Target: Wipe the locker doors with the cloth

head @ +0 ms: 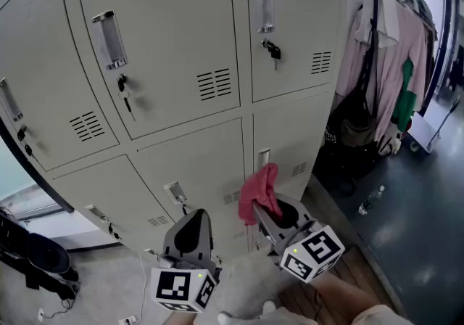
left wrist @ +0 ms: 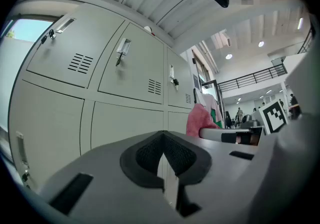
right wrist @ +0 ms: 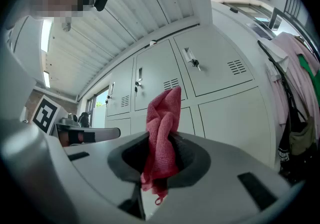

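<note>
two grippers face the locker doors [head: 196, 164]: right gripper [head: 270, 209] pinches the red cloth [head: 259, 187], left gripper [head: 194, 233] is closed on nothing; wiping seems unstarted, so next press the cloth onto a door.

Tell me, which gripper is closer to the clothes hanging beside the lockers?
Right. The right gripper, holding the red cloth, is on the same side as the hanging clothes. The left gripper is beside it, farther from them.
</note>
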A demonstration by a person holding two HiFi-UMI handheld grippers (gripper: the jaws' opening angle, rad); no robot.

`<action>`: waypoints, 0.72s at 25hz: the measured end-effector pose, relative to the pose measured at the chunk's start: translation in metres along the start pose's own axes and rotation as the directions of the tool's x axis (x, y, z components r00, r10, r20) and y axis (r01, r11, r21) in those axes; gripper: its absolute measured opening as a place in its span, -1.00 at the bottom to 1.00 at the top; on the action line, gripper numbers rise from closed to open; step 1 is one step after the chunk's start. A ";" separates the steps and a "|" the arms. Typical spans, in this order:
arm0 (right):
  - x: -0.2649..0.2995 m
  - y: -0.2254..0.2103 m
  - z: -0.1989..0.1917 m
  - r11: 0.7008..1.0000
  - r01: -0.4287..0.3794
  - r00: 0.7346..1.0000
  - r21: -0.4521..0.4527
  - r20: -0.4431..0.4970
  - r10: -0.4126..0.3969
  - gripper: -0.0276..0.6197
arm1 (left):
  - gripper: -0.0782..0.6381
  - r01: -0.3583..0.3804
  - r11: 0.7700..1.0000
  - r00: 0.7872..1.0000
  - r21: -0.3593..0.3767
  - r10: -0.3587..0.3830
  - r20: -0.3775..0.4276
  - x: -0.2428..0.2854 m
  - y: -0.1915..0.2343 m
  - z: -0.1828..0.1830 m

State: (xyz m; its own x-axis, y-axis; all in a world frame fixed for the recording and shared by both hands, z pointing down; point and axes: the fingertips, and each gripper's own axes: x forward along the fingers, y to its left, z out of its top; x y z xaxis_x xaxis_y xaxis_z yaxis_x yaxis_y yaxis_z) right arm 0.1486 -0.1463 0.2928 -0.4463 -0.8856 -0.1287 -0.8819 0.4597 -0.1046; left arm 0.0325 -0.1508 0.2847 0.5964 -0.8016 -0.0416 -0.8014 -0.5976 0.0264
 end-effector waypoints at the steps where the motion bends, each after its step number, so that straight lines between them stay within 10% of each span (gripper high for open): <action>1: -0.001 -0.001 0.001 1.000 -0.005 1.000 -0.002 0.002 0.005 -0.66 | -0.77 -0.004 1.000 1.000 0.001 0.004 0.002 0.001 -0.002 0.000; 18: 0.032 0.022 0.002 0.980 -0.198 0.980 0.005 -0.007 0.198 -0.66 | -0.77 -0.144 0.990 0.990 -0.004 0.144 0.004 -0.023 0.005 -0.003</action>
State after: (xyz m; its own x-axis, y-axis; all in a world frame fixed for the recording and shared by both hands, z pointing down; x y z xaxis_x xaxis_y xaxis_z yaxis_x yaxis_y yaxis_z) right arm 0.1150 -0.1640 0.2840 -0.6133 -0.7773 -0.1399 -0.7752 0.6264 -0.0819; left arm 0.0151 -0.1349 0.2888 0.4743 -0.8794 -0.0416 -0.8789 -0.4757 0.0361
